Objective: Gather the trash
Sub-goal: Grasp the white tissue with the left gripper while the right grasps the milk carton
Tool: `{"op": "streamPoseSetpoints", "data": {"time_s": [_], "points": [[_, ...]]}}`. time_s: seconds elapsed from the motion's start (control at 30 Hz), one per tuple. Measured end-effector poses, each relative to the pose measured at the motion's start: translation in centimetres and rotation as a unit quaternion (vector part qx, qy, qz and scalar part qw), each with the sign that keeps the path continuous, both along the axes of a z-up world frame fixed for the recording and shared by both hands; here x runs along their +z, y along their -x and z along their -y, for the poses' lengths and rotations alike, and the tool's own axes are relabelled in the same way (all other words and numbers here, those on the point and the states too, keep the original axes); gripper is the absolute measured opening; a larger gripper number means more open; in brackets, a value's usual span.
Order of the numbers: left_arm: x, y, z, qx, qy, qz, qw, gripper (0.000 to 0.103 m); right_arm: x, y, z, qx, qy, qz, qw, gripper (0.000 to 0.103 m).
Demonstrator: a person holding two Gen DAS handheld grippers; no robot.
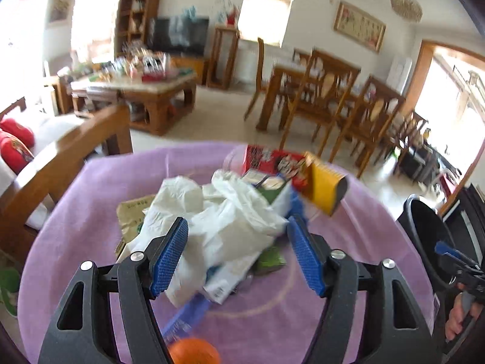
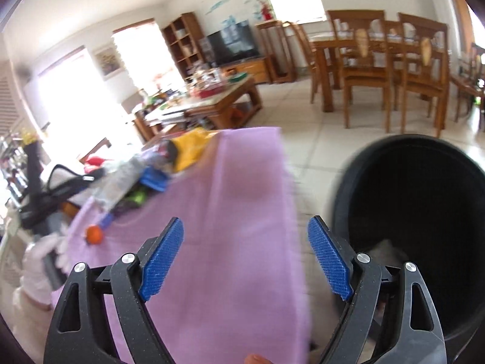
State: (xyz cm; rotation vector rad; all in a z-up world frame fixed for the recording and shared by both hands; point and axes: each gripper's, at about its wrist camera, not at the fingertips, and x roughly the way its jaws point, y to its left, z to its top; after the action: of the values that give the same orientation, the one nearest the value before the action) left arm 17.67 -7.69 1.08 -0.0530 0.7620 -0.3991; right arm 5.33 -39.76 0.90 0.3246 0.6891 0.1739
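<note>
Left wrist cam: left gripper (image 1: 238, 250) spread wide, nothing grabbed, hovering over a white plastic bag (image 1: 224, 215) in the trash pile on the purple cloth (image 1: 91, 212); right wrist cam: right gripper (image 2: 245, 257) also released, black bin (image 2: 418, 212) just beside the cloth's edge.

Table w/ purple cloth (image 1: 91, 212): white plastic bag (image 1: 224, 221), yellow box (image 1: 326, 186), orange (image 1: 194, 352).

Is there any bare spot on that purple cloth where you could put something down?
Yes: the purple cloth is bare on the side toward the black bin, and along the near edge beside the orange. The middle is crowded: white plastic bag, yellow packet, cartons.
</note>
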Motion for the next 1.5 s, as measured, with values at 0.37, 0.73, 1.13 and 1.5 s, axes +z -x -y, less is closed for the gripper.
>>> {"op": "streamPoseSetpoints", "data": {"time_s": [0.37,0.73,1.13,1.5], "points": [[-1.3,0.5,-5.4,0.020,0.110,-0.001,0.9937,0.013,1.5,-10.0,-12.8,0.073,-0.108,-0.038,0.991,0.093],[-1.9,0.8,-8.3,0.015,0.178,-0.031,0.9835,0.013,-0.6,-20.7,-21.8,0.056,-0.127,-0.107,0.984,0.072],[-1.6,1.0,-8.7,-0.001,0.174,-0.024,0.9844,0.013,-0.1,-19.3,-21.9,0.038,-0.158,-0.063,0.985,0.044],[-0.9,1.8,-8.9,0.005,0.185,0.015,0.9825,0.002,2.2,-14.5,-18.1,0.054,-0.156,-0.031,0.986,0.043]]}}
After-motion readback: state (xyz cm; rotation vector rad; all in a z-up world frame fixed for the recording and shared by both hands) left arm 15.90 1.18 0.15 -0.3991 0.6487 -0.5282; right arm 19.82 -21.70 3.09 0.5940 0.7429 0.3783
